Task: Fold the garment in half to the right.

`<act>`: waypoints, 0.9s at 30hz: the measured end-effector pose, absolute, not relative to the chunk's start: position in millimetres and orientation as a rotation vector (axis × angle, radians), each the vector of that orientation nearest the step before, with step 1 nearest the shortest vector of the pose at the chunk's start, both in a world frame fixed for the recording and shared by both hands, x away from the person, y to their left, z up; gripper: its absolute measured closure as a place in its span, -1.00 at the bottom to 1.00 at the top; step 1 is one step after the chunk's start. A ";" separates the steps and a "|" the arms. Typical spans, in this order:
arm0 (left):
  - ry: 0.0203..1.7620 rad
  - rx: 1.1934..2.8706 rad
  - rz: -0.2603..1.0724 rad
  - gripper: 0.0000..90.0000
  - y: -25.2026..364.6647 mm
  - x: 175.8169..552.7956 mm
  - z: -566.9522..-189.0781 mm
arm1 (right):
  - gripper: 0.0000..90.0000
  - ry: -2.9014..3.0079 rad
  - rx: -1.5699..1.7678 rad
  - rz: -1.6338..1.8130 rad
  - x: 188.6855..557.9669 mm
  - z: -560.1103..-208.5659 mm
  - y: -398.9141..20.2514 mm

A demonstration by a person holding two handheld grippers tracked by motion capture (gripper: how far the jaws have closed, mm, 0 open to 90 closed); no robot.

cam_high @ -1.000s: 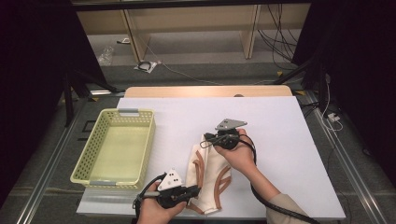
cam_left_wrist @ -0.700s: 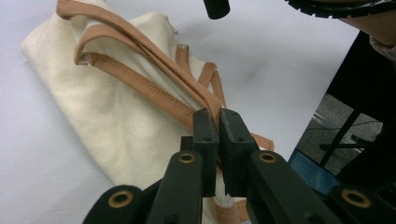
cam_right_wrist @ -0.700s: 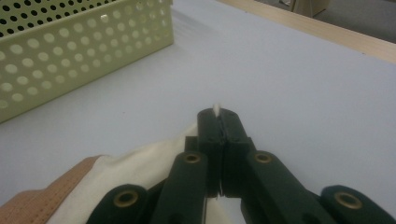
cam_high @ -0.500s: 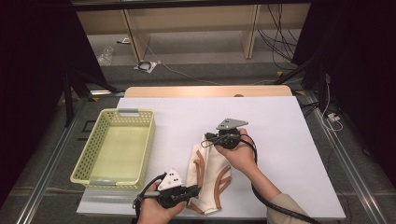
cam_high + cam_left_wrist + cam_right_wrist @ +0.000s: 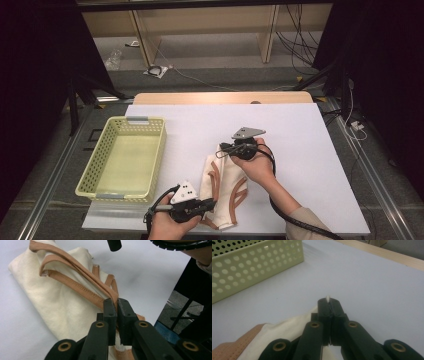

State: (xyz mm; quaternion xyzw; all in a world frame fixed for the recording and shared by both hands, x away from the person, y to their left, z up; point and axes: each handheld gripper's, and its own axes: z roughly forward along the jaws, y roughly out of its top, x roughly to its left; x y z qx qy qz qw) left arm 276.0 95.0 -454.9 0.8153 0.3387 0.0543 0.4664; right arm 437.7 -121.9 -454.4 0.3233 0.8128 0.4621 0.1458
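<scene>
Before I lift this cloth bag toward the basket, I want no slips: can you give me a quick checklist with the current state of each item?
1. Left gripper shut on the bag's tan strap: ok.
2. Right gripper shut on the cream bag at its far edge: ok.
3. Bag lying on the white table, nothing on top: ok.
4. Yellow basket empty: ok.
5. How firmly each grip holds: cannot tell.

Yellow perforated basket [image 5: 125, 157] on white table [image 5: 310, 145], left side
</scene>
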 end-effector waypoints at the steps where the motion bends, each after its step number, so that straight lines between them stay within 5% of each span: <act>1: 0.831 2.002 0.133 0.90 94.8 276.2 -454.9 | 0.99 2.341 0.930 1.329 437.7 -454.4 -122.0; 27: 0.823 2.024 0.119 0.90 89.7 277.2 -457.7 | 0.99 2.346 0.936 1.325 437.0 -456.0 -122.0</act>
